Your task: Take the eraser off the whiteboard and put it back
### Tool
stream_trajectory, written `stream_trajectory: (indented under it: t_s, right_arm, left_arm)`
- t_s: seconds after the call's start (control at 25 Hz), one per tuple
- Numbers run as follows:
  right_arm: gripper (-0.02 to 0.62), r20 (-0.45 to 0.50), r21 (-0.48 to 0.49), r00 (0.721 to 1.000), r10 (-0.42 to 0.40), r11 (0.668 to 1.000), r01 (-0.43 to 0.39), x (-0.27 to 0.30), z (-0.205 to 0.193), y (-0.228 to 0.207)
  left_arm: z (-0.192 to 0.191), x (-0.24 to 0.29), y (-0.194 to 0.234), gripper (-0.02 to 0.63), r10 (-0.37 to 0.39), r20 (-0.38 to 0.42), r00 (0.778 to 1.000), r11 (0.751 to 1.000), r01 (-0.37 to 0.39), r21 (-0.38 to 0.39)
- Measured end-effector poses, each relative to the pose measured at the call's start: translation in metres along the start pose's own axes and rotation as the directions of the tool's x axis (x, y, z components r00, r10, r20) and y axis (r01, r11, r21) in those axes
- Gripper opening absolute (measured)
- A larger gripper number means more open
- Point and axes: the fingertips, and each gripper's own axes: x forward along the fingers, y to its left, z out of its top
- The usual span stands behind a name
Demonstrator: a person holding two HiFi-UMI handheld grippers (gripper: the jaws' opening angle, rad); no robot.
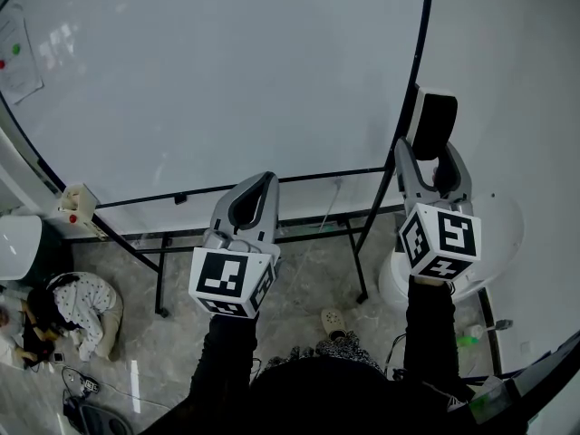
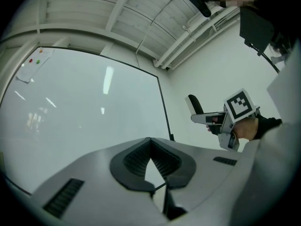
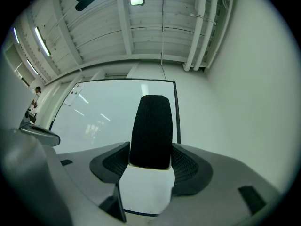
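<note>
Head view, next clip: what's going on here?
A person faces a whiteboard with a gripper in each hand. The right gripper is clamped on the black-faced eraser, holding it in the air just right of the board's frame, not on the board. The left gripper is shut and empty, pointed at the board.

The large white whiteboard (image 1: 227, 80) has a smooth, glossy face that mirrors the ceiling lights, and its thin black frame looks like metal. The white plastic eraser (image 3: 150, 126) carries a rough, matt black felt-like pad. The right gripper (image 3: 150, 160) and left gripper (image 2: 150, 142) have matt grey plastic shells with black ribbed pads. The grey marbled floor (image 1: 308, 284) looks polished.
</note>
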Motion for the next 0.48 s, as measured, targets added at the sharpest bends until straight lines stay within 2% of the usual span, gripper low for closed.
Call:
stream_trajectory:
  t_s: [0.48]
  right_arm:
    - [0.279,-0.005,0.011,0.999,0.040,0.999,-0.040,0.004,-0.007,0.012]
  left_arm:
    - [-0.003,-0.014,0.012,0.005,0.067,0.006,0.998,0.998,-0.067,0.000]
